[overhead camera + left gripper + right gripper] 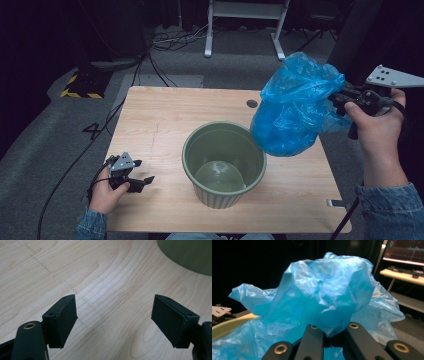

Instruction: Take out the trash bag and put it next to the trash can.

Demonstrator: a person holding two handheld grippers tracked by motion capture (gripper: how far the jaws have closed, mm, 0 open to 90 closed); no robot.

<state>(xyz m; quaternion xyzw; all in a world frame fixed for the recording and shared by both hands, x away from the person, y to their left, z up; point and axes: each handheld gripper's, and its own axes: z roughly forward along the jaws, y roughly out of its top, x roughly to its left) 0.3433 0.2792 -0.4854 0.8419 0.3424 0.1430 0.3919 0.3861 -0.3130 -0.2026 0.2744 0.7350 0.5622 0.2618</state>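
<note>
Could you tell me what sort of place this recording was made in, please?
Probably a lab or test studio, not a home. A small wooden table stands alone on grey carpet amid dark surroundings, loose cables trail across the floor behind it, and a lit monitor sits above a keyboard on a desk.

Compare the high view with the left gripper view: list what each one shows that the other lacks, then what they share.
High view alone: the right gripper shut on a blue plastic bag hanging beside the bin's rim, the person's hands, and the grey floor. Left gripper view alone: a close look at the left gripper, its jaws standing wide apart with nothing between them, just above the wood grain. Shared: the wooden table and the green bin.
</note>
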